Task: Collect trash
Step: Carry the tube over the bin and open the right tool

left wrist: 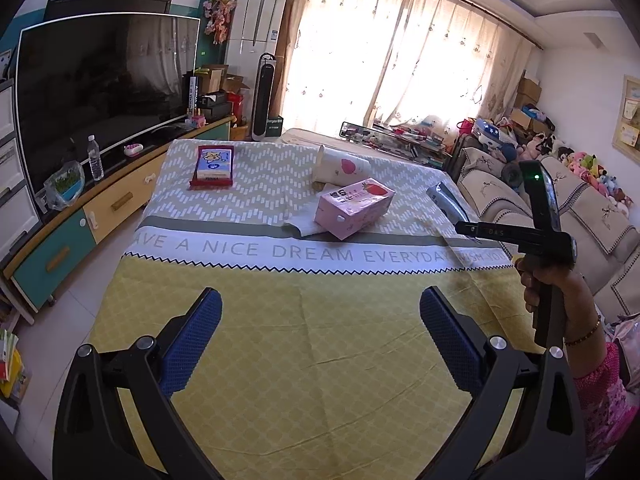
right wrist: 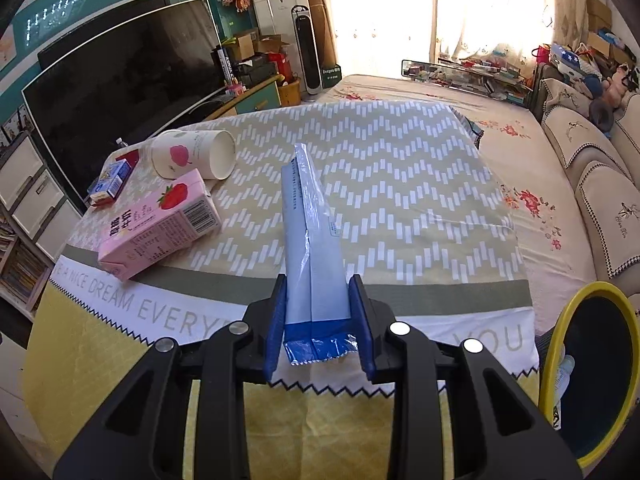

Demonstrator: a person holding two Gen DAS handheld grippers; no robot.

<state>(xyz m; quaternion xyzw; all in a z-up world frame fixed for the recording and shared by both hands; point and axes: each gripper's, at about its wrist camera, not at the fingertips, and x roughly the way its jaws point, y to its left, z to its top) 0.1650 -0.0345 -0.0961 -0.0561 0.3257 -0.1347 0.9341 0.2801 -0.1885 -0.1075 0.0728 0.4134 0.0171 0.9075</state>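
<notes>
My right gripper (right wrist: 319,284) is shut on the lower end of a long blue-and-silver foil wrapper (right wrist: 308,232), which sticks out forward above the cloth-covered table (right wrist: 400,184). In the left wrist view the same wrapper (left wrist: 448,202) hangs at the table's right edge from the right gripper (left wrist: 466,227), held by a person's hand. My left gripper (left wrist: 320,300) is open over the yellow part of the cloth with nothing between its fingers. A pink strawberry carton (left wrist: 352,208) (right wrist: 160,224) lies on a white napkin (left wrist: 304,226). Behind it a paper cup (left wrist: 340,168) (right wrist: 192,154) lies on its side.
A blue tissue pack (left wrist: 214,164) (right wrist: 114,178) rests on a red box at the table's far left. A yellow-rimmed dark bin (right wrist: 554,344) stands at the table's right. A TV cabinet (left wrist: 100,208) runs along the left, a sofa (left wrist: 580,216) along the right.
</notes>
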